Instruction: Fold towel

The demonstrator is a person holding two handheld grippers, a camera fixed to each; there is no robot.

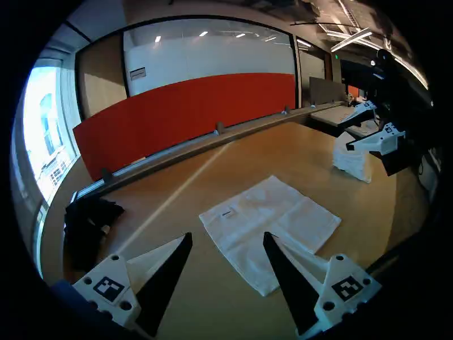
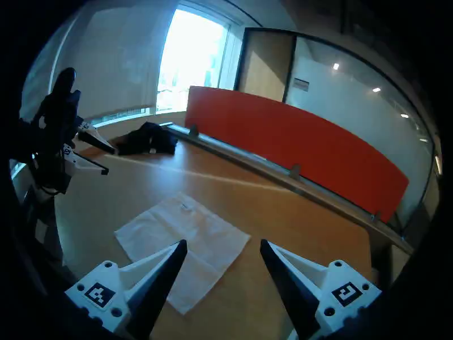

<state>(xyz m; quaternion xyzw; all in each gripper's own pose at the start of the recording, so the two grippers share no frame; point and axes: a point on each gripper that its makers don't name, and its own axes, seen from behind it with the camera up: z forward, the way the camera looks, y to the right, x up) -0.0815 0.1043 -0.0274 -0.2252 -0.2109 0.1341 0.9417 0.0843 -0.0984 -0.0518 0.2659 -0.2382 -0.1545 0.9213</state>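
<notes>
Left gripper [image 1: 226, 234] and right gripper [image 2: 223, 242] hang open and empty, facing the flat towel [image 1: 269, 226]. The left gripper view's right edge shows a second white cloth [image 1: 352, 161].

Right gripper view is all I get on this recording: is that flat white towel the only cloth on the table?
Observer: No. The left gripper view shows a second white cloth, bunched up, farther along the table and close by the right gripper.
Operator: And the left gripper, off at the side of my picture, does it hold anything?
Observer: No. Its own view shows its tongs apart with nothing between them, and the towel lying flat just ahead.
</notes>
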